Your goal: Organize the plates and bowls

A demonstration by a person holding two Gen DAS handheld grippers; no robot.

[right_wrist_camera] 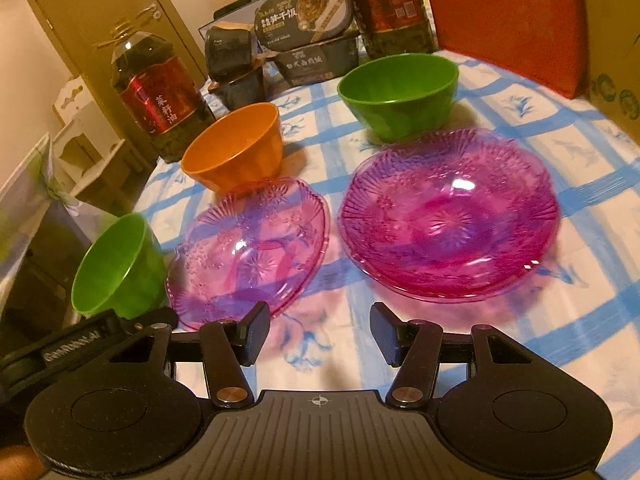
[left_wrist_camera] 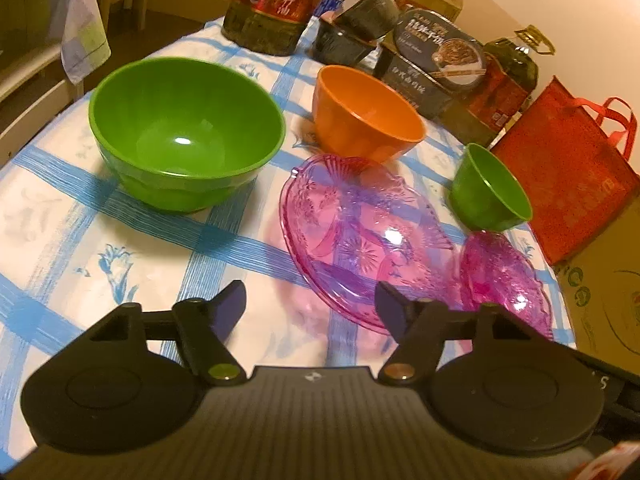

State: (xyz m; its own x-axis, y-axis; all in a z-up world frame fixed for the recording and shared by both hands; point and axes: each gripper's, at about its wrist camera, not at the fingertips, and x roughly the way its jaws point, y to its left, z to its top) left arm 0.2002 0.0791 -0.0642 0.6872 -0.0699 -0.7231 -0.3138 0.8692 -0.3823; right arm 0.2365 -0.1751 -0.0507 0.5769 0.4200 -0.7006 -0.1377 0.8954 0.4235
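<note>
On the blue-checked tablecloth stand a large green bowl [left_wrist_camera: 186, 132], an orange bowl [left_wrist_camera: 366, 114] and a smaller green bowl [left_wrist_camera: 490, 190]. A clear pink plate [left_wrist_camera: 360, 236] lies before my open, empty left gripper [left_wrist_camera: 312, 306]; its right finger overlaps the plate's near rim. A pink plate stack [left_wrist_camera: 506, 284] lies to the right. In the right wrist view, my open, empty right gripper [right_wrist_camera: 318, 334] hovers above the cloth between the single pink plate [right_wrist_camera: 248, 252] and the pink stack [right_wrist_camera: 450, 216]. The orange bowl [right_wrist_camera: 236, 148] and two green bowls [right_wrist_camera: 400, 92] [right_wrist_camera: 118, 266] stand behind.
Oil bottles [left_wrist_camera: 276, 4] [right_wrist_camera: 158, 92], dark food boxes [left_wrist_camera: 436, 52] and a red bag [left_wrist_camera: 568, 168] crowd the table's far side. A cardboard box [left_wrist_camera: 608, 308] stands by the table's right edge. A chair with cloth [left_wrist_camera: 82, 28] is at far left.
</note>
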